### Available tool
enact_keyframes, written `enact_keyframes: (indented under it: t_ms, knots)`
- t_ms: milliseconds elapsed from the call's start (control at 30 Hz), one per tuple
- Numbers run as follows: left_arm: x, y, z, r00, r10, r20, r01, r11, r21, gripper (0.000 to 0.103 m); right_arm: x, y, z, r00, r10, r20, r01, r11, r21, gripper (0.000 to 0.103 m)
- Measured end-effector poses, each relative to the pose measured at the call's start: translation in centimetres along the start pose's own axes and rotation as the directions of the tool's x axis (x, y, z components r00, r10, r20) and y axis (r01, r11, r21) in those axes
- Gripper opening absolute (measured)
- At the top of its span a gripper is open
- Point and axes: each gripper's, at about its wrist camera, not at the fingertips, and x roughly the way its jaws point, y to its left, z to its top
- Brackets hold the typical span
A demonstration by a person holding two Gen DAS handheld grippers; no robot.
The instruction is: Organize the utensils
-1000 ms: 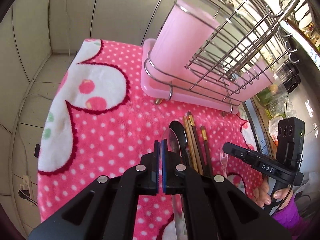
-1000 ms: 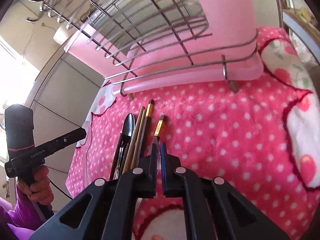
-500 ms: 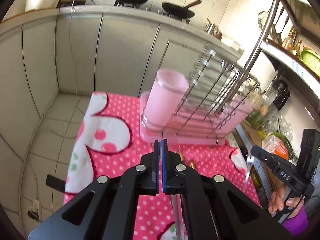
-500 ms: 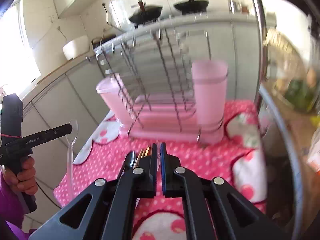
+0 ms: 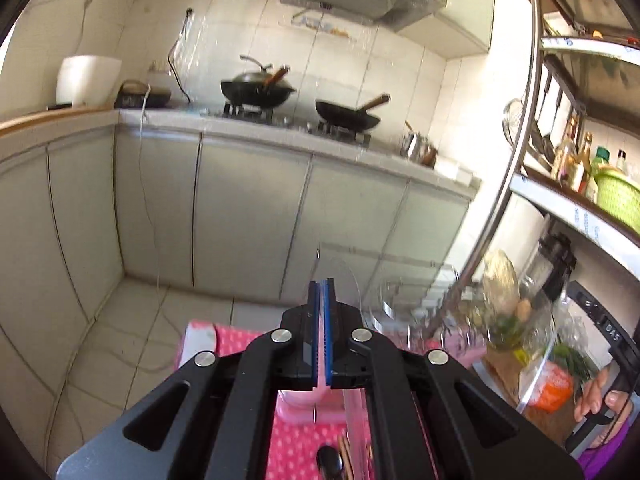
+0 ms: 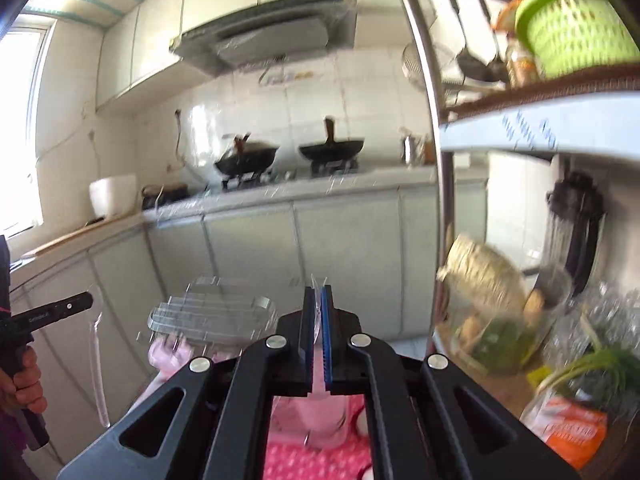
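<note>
My left gripper is shut on a clear plastic spoon, whose bowl sticks up beside the pads; from the right wrist view the same spoon hangs from the left gripper. My right gripper is shut on a thin clear plastic utensil, held high. The pink dish rack with its pink cup lies low behind the fingers. A dark spoon and chopsticks lie on the pink dotted cloth.
Grey kitchen cabinets carry a counter with two black woks. A steel shelf post stands at the right with bottles, a green basket and bagged vegetables. Tiled floor shows at the left.
Both grippers have risen and tilted up from the cloth, each still holding its clear utensil. The rack and the lying utensils have dropped to the bottom of both views.
</note>
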Motion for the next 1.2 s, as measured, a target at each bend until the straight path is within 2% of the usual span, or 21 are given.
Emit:
enact_keyframes:
  t_ms: [167, 333, 467, 667, 800, 933, 1067, 1200]
  knots:
    - [2.4, -0.5, 2.8, 0.991, 0.056, 0.125, -0.056, 0.998, -0.008, 0.001, 1.5, -0.6, 3.0, 0.987, -0.096, 0.127, 0.099, 0.995, -0.02, 0.003]
    - [4.7, -0.5, 3.9, 0.959, 0.131, 0.251, -0.136, 0.991, 0.004, 0.001, 4.3, -0.7, 3.2, 0.973, -0.16, 0.165, 0.17, 0.984, -0.053, 0.003]
    - [6.4, -0.7, 3.0, 0.931, 0.173, 0.321, -0.19, 0.981, 0.023, 0.001, 6.6, -0.2, 2.4, 0.962, -0.197, 0.188, 0.218, 0.971, -0.099, 0.003]
    - [8.3, -1.5, 0.4, 0.911, 0.184, 0.37, -0.222, 0.973, 0.062, 0.001, 9.2, 0.2, 0.1, 0.967, -0.192, 0.168, 0.215, 0.968, -0.128, 0.003]
    - [9.2, -2.0, -1.5, 0.922, 0.173, 0.347, -0.221, 0.969, 0.106, 0.001, 10.1, 0.5, -1.9, 0.98, -0.17, 0.1, 0.184, 0.971, -0.151, 0.003]
    - [9.2, -1.8, -3.6, 0.946, 0.149, 0.288, -0.193, 0.973, 0.128, 0.001, 10.7, 0.3, -3.8, 0.992, -0.121, -0.018, 0.118, 0.984, -0.137, 0.003]
    - [9.2, -0.9, -4.9, 0.967, 0.148, 0.209, -0.172, 0.979, 0.106, 0.001, 11.7, -0.2, -5.5, 0.988, -0.067, -0.138, 0.056, 0.995, -0.086, 0.004]
    - [9.5, 0.5, -5.5, 0.982, 0.141, 0.123, -0.15, 0.987, 0.063, 0.001, 12.1, -0.8, -6.2, 0.98, -0.013, -0.2, 0.006, 0.999, -0.038, 0.004]
